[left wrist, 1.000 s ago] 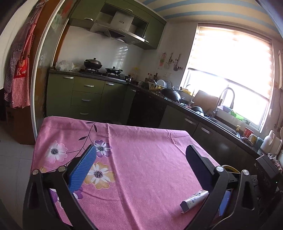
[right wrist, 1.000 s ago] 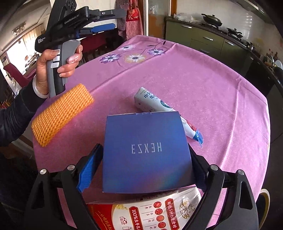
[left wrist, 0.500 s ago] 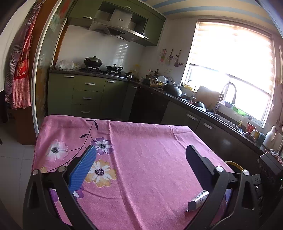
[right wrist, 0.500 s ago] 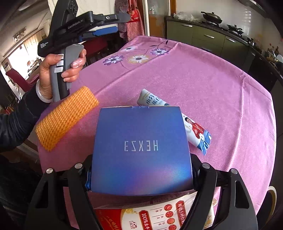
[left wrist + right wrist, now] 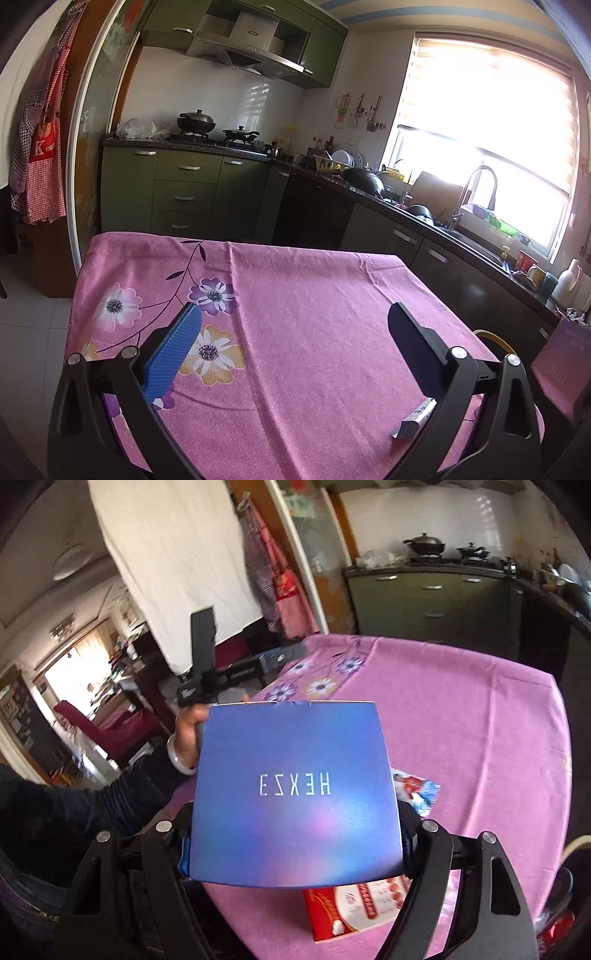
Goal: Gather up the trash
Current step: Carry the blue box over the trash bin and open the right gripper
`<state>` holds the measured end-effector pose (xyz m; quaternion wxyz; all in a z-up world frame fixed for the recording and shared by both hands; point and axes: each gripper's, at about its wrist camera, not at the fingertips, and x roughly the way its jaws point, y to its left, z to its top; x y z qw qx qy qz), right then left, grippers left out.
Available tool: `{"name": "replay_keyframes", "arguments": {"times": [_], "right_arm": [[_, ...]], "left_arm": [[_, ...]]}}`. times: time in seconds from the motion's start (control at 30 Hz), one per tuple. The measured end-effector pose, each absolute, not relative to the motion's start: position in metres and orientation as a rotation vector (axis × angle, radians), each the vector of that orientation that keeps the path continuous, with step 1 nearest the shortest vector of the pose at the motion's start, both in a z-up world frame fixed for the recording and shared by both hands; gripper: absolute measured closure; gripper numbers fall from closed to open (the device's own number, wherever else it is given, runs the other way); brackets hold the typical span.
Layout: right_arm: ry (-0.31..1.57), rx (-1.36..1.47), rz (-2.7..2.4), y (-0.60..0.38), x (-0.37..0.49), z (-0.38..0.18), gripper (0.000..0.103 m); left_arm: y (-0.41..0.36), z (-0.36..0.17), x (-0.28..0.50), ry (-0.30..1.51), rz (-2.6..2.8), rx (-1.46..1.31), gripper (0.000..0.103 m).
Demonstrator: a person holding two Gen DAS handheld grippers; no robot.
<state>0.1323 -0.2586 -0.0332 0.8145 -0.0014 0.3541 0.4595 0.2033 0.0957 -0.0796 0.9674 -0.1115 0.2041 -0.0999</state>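
My right gripper (image 5: pixel 293 843): clamped on blue box (image 5: pixel 293 794), raised above pink tablecloth (image 5: pixel 461 716). My left gripper (image 5: pixel 291 347): fingers spread, empty.

Blue box (image 5: pixel 295 794), flat square carton, iridescent blue-violet face, white lettering reading upside down. Raised clear of pink worktop (image 5: pixel 461 720), top face tilted toward camera, side edges pinched between fingers (image 5: pixel 406 843). Its edge also shows at far right of left wrist view (image 5: pixel 561 365). Red-and-white printed pack (image 5: pixel 354 904) lying flat below box, partly hidden by it. White tube wrapper with red-blue end (image 5: pixel 419 790) flat on worktop just behind box's right side; other end peeks out in left wrist view (image 5: pixel 421 410).
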Motion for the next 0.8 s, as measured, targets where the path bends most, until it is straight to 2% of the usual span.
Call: {"name": "replay_keyframes", "arguments": {"times": [0.17,0.3,0.5,0.63,0.67,0.7,0.8], "right_arm": [[0.770,0.053,0.577,-0.349,0.151,-0.026,0.026],[0.878,0.093,0.223,-0.426,0.177,-0.055,0.026],[1.011,0.131,-0.014,-0.493,0.207,-0.110,0.026],[0.985,0.157,-0.086,-0.520,0.227,-0.129,0.023],[0.974,0.140,-0.130,-0.526,0.229,-0.131,0.015],[0.965,0.136,-0.160,-0.532,0.231,-0.132,0.014],[0.922,0.221,-0.133,-0.536,0.221,-0.120,0.014]], "left_arm": [[0.095,-0.080,0.204,0.415,-0.203,-0.222,0.007],[0.093,-0.081,0.204,0.417,-0.204,-0.212,0.007],[0.092,-0.085,0.207,0.433,-0.197,-0.201,0.007],[0.092,-0.086,0.209,0.439,-0.200,-0.200,0.007],[0.092,-0.086,0.209,0.442,-0.200,-0.197,0.007],[0.091,-0.086,0.209,0.443,-0.199,-0.193,0.007],[0.090,-0.087,0.208,0.441,-0.195,-0.183,0.007]]}}
